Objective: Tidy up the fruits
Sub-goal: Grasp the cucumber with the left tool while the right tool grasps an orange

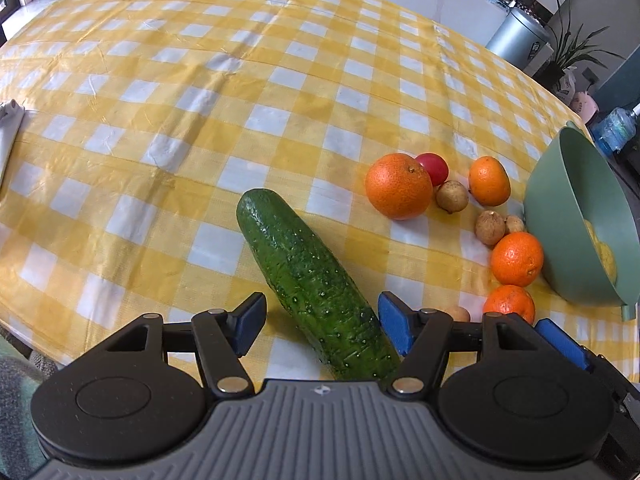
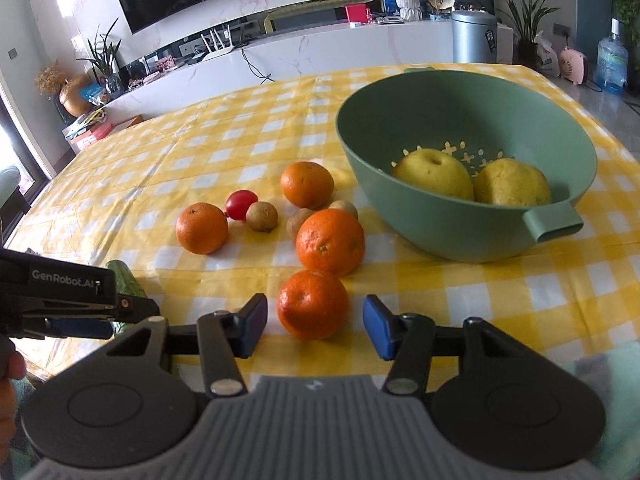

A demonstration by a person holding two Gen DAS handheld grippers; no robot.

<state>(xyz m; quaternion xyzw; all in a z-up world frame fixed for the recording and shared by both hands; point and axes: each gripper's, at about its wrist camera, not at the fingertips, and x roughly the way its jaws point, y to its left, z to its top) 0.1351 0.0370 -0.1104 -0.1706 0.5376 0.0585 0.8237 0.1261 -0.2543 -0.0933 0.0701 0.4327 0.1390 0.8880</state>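
Fruits lie loose on my tabletop (image 2: 500,300), which wears a yellow-and-white checked cloth. My left hand-held gripper (image 1: 320,326) points steeply down with its blue pads wide apart on either side of a cucumber (image 1: 312,280); the right pad seems to sit against the skin or just beside it, the left pad stands clear, so I am not gripping it.

My right hand-held gripper (image 2: 316,328) is also open. A mandarin (image 2: 313,304) sits between its pads with a gap on each side, untouched. A second mandarin (image 2: 330,242) lies just beyond the first, a third (image 2: 307,184) farther back, and a fourth (image 2: 202,227) to the left. Beside that one sit a small red fruit (image 2: 241,205) and a brown longan (image 2: 261,217); two more brown ones are half hidden behind the second mandarin.

To the right stands a green colander bowl (image 2: 440,232), tilted, its handle toward me. Two yellow pears (image 2: 434,174) rest inside, touching each other.

From the right camera, my left hand-held gripper shows at the left edge, over the cucumber.
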